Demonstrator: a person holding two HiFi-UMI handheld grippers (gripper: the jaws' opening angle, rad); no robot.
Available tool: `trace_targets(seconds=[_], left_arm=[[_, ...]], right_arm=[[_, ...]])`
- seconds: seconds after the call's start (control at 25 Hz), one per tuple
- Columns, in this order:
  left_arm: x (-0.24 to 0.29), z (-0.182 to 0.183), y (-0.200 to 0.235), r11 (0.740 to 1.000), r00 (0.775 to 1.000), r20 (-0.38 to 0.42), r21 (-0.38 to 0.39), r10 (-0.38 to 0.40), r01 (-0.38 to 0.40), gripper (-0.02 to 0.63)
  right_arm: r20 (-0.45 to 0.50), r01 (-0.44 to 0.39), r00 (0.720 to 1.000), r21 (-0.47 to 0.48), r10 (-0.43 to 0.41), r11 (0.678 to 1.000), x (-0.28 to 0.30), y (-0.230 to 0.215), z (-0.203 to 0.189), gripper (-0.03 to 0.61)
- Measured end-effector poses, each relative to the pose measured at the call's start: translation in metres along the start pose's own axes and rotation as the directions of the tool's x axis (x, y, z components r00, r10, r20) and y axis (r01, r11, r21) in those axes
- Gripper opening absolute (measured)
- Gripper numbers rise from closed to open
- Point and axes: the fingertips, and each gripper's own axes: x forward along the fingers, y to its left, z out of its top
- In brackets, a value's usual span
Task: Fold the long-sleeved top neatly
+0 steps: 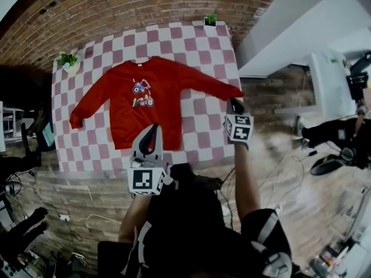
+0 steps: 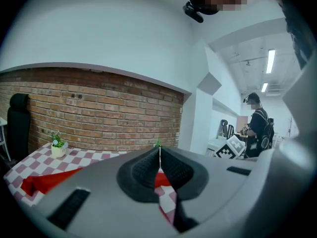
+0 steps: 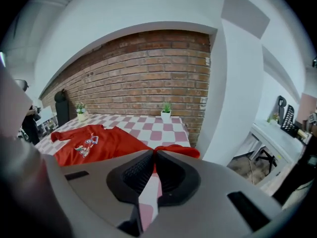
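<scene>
Right claw (image 1: pixel 235 102) is pinching the cuff (image 1: pixel 236 92) of the top (image 1: pixel 168 86); left claw (image 1: pixel 154 127) is sitting shut, seemingly empty. Advice: be carrying the sleeve low and taut across the chest.

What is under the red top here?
The top lies spread on a pink-and-white checked cloth, which shows around it. Anything beneath the fabric itself is covered and cannot be seen.

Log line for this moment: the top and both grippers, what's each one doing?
top: spread open on checkered table | left gripper: shut, empty, near hem | right gripper: shut on sleeve cuff | fold: not begun
</scene>
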Motion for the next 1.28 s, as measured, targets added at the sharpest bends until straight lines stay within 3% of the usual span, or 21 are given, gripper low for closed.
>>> trace_targets(seconds=[0.28,0.68,1.28], left_arm=[[-0.016,0.006,0.034,1.000,1.000,0.022,0.004,0.008,-0.008,0.011],[-0.043,0.016,0.094,1.000,0.998,0.058,-0.005,-0.009,0.009,0.011],[-0.103,0.008,0.200,0.999,0.998,0.063,-0.038,0.025,-0.023,0.011]], right_arm=[[0.028,-0.023,0.999,-0.097,0.026,0.995,-0.004,0.049,0.029,0.023],[0.074,-0.051,0.995,-0.234,0.070,0.971,-0.017,0.151,0.074,0.021],[0.054,-0.161,0.977,-0.448,0.206,0.879,-0.009,0.328,0.088,0.021]])
